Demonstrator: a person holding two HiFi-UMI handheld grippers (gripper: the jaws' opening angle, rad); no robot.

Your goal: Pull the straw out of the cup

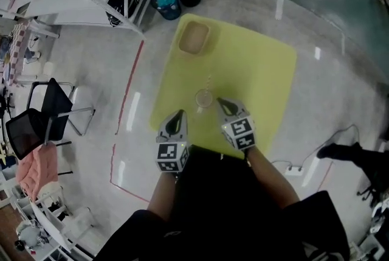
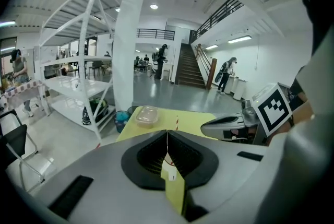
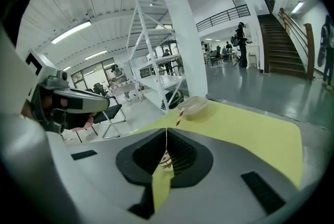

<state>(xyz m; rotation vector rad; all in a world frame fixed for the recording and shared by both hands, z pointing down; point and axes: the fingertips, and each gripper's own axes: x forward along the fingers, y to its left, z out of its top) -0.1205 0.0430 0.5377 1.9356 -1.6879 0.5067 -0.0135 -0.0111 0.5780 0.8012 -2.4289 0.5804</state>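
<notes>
Both claws are closed and empty. In each gripper view the two jaws meet along one thin seam with nothing pinched between them. From the head view, our left gripper [image 1: 178,115] hangs at about 7 o'clock from the cup [image 1: 203,98], near it but apart. Our right gripper [image 1: 221,103] sits at about 4 o'clock, its tip just beside the cup wall; we cannot tell whether it touches.

The cup stands upright on the yellow table [image 1: 261,71], in the near half. The striped straw [image 1: 208,83] is in it, and its free end leans away from us toward 12 o'clock. Farther along that line, at the table's far edge, lies a shallow container [image 1: 194,38], well clear of the work.

We judge that the pull has not begun; this is the approach. To do it well, we would first open the right jaws wide enough to pass either side of the straw. We would bring them in above the rim, not at the cup wall, and close on the bare upper stretch of the straw. The left claw would be best opened and set around the cup's body from 7 o'clock, since a light cup may lift or tip with the straw. The draw should follow the straw's own lean, up and slightly toward 12 o'clock, with a gentle pinch so the thin tube is not crushed.
</notes>
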